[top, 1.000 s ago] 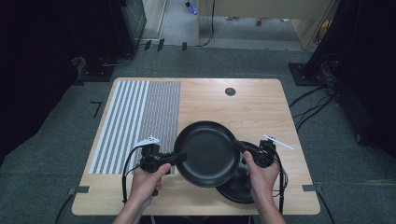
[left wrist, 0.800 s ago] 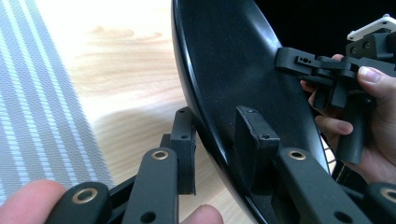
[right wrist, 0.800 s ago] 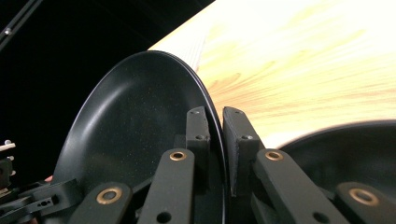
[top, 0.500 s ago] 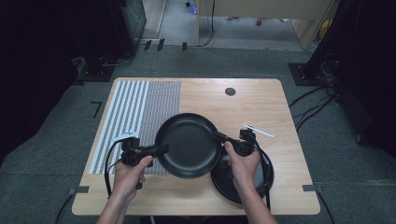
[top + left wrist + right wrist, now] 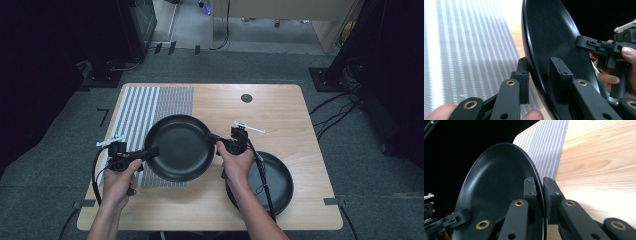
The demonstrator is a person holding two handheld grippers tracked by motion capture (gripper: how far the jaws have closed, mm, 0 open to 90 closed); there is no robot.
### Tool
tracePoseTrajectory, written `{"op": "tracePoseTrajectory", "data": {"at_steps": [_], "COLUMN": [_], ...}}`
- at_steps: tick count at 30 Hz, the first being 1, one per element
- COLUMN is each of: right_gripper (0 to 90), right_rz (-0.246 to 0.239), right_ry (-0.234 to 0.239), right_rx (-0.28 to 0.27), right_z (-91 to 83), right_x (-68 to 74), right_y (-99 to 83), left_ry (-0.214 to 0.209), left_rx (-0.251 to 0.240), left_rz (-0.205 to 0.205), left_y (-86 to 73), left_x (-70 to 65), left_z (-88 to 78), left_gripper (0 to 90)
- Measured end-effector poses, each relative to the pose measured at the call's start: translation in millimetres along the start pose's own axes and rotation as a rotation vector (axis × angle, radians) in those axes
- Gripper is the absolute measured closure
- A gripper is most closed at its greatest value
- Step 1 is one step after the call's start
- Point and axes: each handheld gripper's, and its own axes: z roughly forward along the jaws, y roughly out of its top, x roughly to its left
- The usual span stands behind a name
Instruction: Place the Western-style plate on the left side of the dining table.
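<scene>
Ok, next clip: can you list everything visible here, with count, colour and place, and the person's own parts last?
held plate: 1, black, carried above the mat's right edge, clamped at both rims
second plate: 1, black, lying on the table's near right part
striped mat: 1, grey and white, table's left half
table: 1, light wood, centre
round hole: 1, dark, far table edge
left gripper: 1, black, shut on the held plate's left rim
right gripper: 1, black, shut on its right rim
hands: 2, one behind each gripper

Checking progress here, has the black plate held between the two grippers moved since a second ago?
Yes. The held plate has shifted left, off the second plate and partly over the striped mat.
</scene>
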Motion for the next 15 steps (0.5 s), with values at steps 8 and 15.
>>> {"op": "tracePoseTrajectory", "data": {"at_steps": [8, 15], "right_gripper": [82.5, 82.0], "right_rz": [0.000, -0.007], "right_ry": [0.008, 0.007], "right_rx": [0.045, 0.076], "right_z": [39.6, 74.2], "right_x": [7.5, 13.2], "right_y": [-0.3, 1.1], "left_ry": [0.052, 0.089], "left_rx": [-0.043, -0.074], "left_rz": [-0.046, -0.091], "left_y": [3.8, 7.2], "left_x": [31.0, 54.5], "left_z": [-7.1, -13.5], "left_gripper": [71.5, 72.0]}}
